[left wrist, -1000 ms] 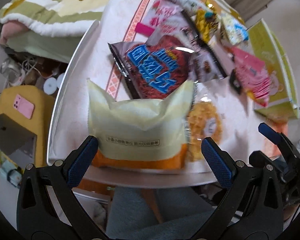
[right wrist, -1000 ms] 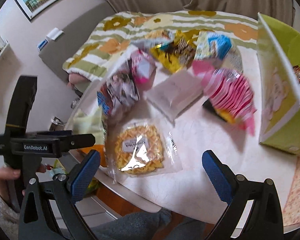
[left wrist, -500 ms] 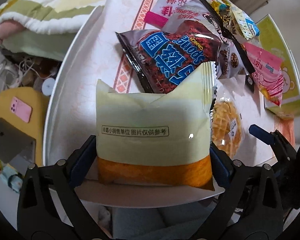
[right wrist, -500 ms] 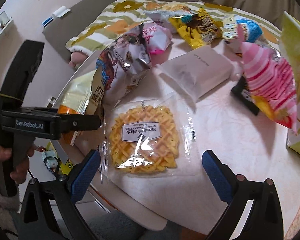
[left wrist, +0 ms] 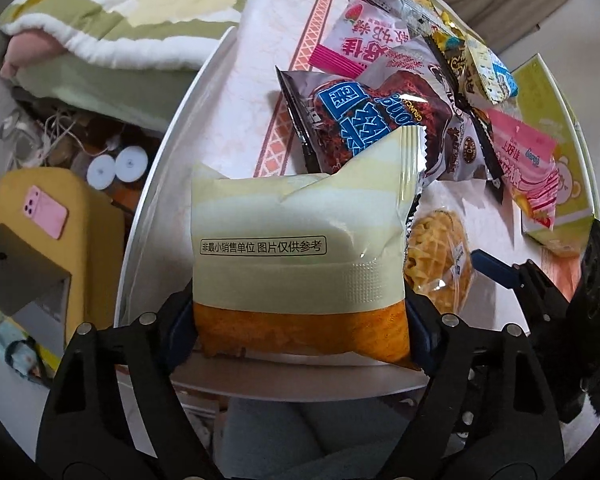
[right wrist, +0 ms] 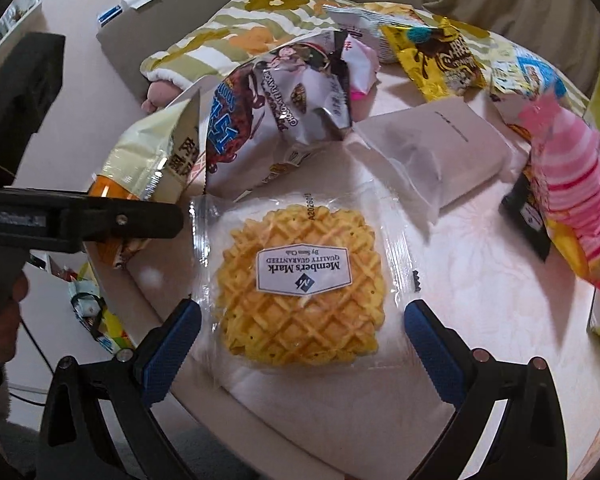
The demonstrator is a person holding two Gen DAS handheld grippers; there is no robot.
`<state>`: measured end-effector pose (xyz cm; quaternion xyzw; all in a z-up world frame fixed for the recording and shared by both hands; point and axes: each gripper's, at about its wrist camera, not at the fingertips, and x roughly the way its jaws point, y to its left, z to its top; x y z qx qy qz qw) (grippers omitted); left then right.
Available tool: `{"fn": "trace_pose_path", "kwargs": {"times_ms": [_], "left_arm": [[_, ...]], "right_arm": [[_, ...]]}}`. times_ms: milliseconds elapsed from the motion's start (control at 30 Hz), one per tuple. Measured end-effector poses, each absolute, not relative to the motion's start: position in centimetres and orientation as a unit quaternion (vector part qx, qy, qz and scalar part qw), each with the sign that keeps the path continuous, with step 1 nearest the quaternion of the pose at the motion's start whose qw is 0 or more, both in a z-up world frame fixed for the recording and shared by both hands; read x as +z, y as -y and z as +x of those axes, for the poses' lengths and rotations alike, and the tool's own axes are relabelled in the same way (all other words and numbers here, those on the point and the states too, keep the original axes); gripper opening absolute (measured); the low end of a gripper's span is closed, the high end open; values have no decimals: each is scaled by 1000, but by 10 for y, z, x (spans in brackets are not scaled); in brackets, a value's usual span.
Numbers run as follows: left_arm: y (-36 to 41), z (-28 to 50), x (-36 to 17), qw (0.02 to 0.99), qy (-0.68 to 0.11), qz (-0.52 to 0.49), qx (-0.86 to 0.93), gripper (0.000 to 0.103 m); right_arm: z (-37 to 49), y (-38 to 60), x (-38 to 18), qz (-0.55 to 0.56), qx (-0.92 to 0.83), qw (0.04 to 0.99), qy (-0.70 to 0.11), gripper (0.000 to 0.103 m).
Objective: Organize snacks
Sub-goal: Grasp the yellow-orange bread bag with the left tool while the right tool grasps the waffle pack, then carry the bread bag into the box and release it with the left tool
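— While the pale yellow and orange snack bag (left wrist: 300,264) is being viewed from the left wrist, where is it being held relative to the left claw (left wrist: 300,328)?

— It is being clamped at its orange lower band between the two fingers, which are being pressed against both sides of the bag. It is being kept at the near edge of the worktop (left wrist: 188,184), with the dark blue-lettered packet (left wrist: 364,128) lying just behind it.

— And the right claw (right wrist: 302,332)?

— It is being held spread wide, nothing being gripped. The wrapped waffle (right wrist: 300,284) is lying flat on the worktop between and just ahead of its blue fingertips (right wrist: 174,344).

— What is being shown by one view only?

— A pink phone (left wrist: 44,212) on a yellow seat is being shown only from the left wrist. The white flat packet (right wrist: 440,156) beyond the waffle is being shown only from the right wrist.
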<state>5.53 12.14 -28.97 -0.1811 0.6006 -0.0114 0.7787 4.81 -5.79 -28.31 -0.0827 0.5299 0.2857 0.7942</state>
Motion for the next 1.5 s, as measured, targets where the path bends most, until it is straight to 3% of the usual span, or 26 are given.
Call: {"fn": "trace_pose_path", "kwargs": {"times_ms": [567, 667, 800, 900, 1500], "left_arm": [[-129, 47, -268, 793, -578, -193, -4, 81], [-130, 46, -265, 794, -576, -194, -5, 81], [-129, 44, -259, 798, -571, -191, -4, 81], [-130, 43, -256, 800, -568, -192, -4, 81], [-122, 31, -206, 827, -532, -179, -30, 81]], "right_arm": [[50, 23, -294, -181, 305, 787, -505, 102], [48, 23, -292, -181, 301, 792, -499, 95], [44, 30, -285, -177, 302, 798, -490, 78], [41, 34, -281, -171, 302, 800, -489, 73], [33, 93, -224, -98, 249, 832, -485, 70]]}}
